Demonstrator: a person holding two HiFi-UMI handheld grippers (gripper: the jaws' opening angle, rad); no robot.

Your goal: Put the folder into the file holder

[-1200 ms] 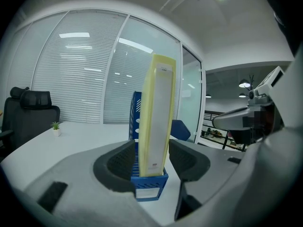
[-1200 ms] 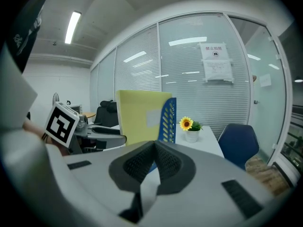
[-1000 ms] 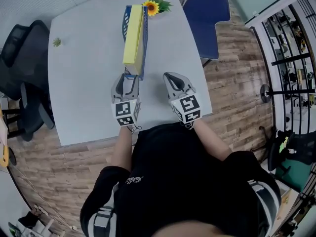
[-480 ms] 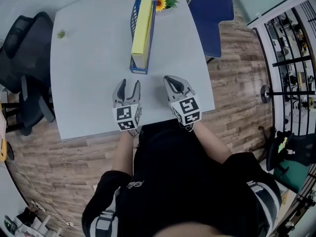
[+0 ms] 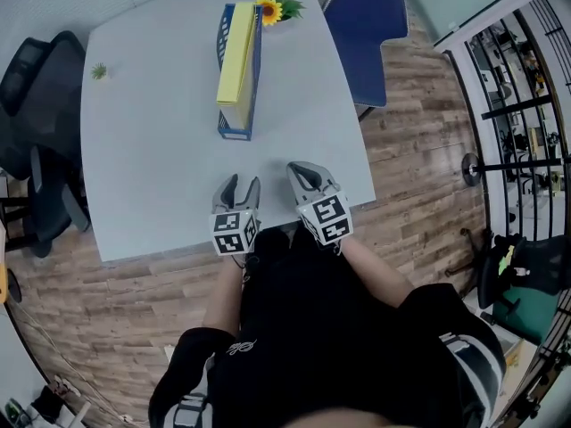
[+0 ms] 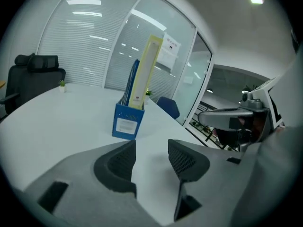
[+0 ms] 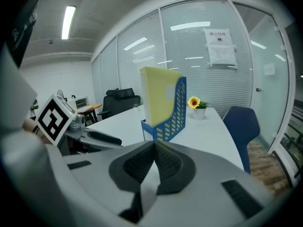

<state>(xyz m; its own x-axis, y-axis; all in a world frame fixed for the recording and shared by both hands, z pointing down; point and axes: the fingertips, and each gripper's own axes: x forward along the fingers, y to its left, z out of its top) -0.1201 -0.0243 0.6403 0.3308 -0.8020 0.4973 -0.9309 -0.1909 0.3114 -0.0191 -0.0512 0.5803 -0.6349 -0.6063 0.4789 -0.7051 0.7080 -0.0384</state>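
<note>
Two abreast: left gripper (image 5: pixel 242 185), right gripper (image 5: pixel 300 170).

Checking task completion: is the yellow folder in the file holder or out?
In: the yellow folder stands upright inside the blue file holder.

Light was bright and even from ceiling strips (image 7: pixel 68 21); shadows lay faint; glass glared mildly; all views bowed strongly, darkening at corners.

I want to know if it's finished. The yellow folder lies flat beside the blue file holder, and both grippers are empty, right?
No. The yellow folder stands upright inside the blue file holder, not flat beside it; the right gripper view shows this. The left gripper and right gripper are empty.
</note>
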